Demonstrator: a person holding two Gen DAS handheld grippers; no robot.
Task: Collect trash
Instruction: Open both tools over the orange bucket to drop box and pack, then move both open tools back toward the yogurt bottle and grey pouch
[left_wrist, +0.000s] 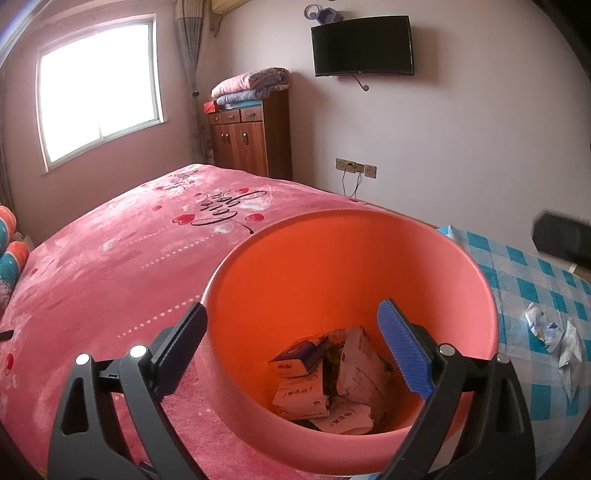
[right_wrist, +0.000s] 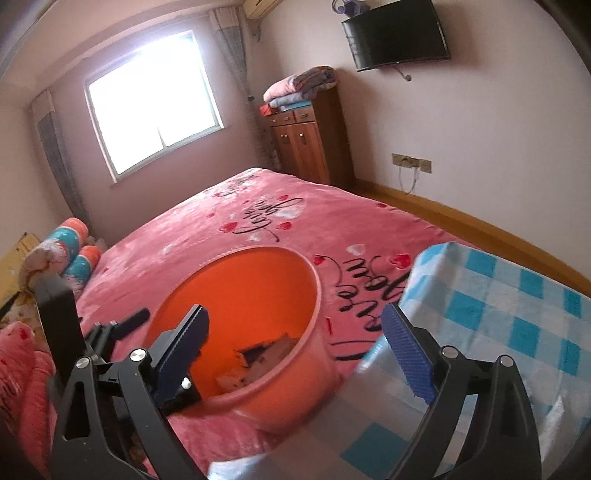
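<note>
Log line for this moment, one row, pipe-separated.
left gripper: open, straddling bin rim | right gripper: open, empty | bin: boxes, paper inside | crumpled wrapper: on checkered cloth, uncollected

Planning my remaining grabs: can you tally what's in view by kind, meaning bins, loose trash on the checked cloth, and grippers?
Bin: 1
Wrappers loose on the checked cloth: 2
Grippers: 2, left gripper and right gripper, both open
Total: 5
The trash already in the bin is piled too tightly to count.
</note>
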